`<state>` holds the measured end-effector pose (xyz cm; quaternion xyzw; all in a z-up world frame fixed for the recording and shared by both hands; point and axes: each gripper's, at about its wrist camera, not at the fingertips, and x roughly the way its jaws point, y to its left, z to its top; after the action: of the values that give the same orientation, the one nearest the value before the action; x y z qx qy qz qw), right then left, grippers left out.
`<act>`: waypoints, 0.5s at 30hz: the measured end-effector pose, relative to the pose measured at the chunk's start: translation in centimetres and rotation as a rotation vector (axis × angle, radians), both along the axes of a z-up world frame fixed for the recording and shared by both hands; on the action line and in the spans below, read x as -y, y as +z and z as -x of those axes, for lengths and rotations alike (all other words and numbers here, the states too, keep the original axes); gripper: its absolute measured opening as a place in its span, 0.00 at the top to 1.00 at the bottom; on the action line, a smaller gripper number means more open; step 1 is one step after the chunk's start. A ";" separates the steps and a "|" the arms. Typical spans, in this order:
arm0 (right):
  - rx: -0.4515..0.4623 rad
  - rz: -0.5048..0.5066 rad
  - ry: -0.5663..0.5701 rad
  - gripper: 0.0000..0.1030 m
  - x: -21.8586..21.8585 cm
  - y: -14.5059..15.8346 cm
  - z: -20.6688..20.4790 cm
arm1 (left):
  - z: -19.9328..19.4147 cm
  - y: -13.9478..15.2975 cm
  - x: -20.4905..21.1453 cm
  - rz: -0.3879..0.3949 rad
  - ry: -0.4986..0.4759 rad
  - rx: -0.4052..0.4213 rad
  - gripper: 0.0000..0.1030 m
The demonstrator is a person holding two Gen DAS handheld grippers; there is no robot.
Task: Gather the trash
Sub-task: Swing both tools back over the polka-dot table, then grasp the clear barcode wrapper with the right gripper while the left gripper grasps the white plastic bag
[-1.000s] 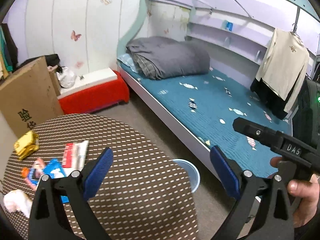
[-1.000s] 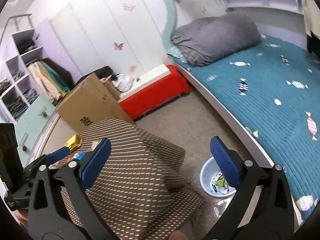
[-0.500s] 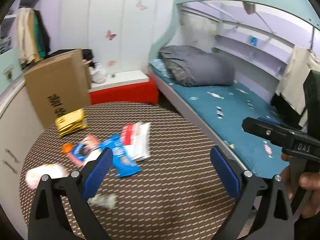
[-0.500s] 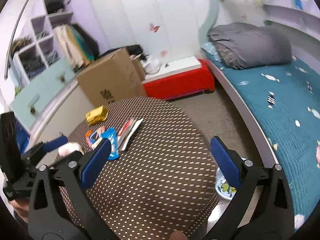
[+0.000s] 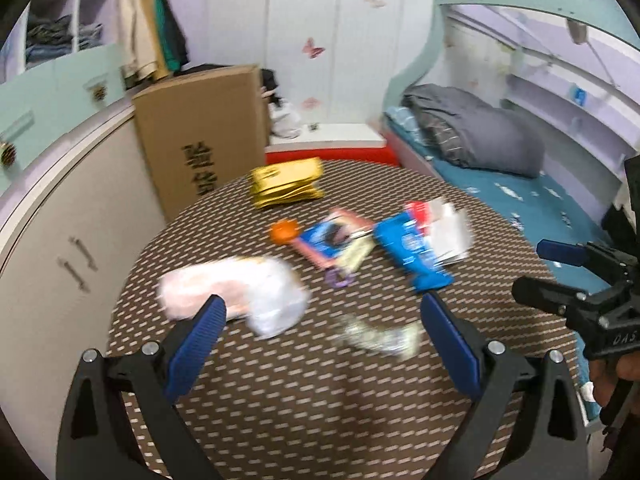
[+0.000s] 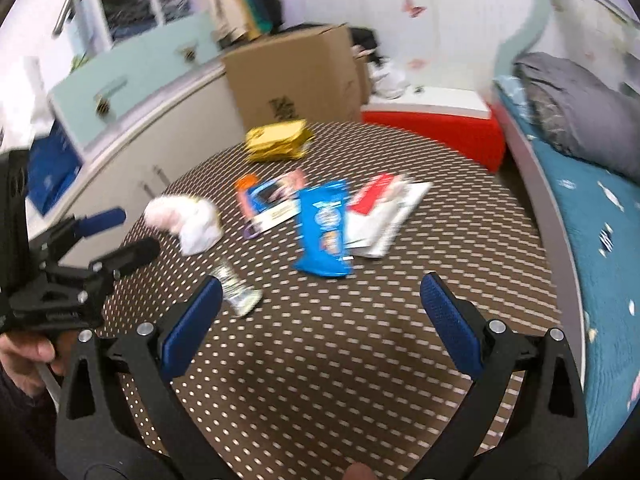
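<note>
We find both grippers held above the round counter covered in a brown cloth with pale dashes (image 5: 320, 400). The left gripper (image 5: 320, 320) stands wide, holding nothing; the right gripper (image 6: 320, 300) likewise stands wide and holds nothing.

The trash lies scattered on the far half of the counter. We note a crumpled white and pink tissue wad (image 5: 236, 288) just beyond the left finger of the left gripper, and a small crumpled silvery wrapper (image 5: 380, 336) near its middle. Further back lie a blue snack packet (image 5: 412, 252), a red and white paper sheet (image 5: 444, 228) partly under it, a pink and blue printed card (image 5: 332, 240), a small orange round piece (image 5: 284, 232) and a gold foil packet (image 5: 286, 186) at the far edge.

Behind the counter stands a brown cardboard box with black characters (image 5: 204, 132). A bed with a teal cover (image 6: 600, 216) runs along the right. Both views are blurred.
</note>
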<state>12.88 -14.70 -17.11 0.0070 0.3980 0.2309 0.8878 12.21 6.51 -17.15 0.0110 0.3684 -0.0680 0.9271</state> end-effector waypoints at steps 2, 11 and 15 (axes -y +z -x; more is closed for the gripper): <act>-0.005 0.019 0.048 0.06 -1.7 -0.8 -0.4 | 0.0 -0.6 -1.7 -0.011 0.017 -0.011 0.07; -0.045 0.134 0.235 0.32 -8.0 -4.2 -2.1 | 0.2 -1.7 -5.3 -0.043 0.047 -0.022 0.07; -0.048 0.167 0.268 0.51 -9.7 -5.2 -2.6 | -0.3 -2.1 -5.8 -0.066 0.033 -0.019 0.07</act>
<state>15.48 -5.05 -22.34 -0.1144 0.4341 0.3133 0.8368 12.56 12.33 -19.28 0.0350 0.3794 -0.0406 0.9237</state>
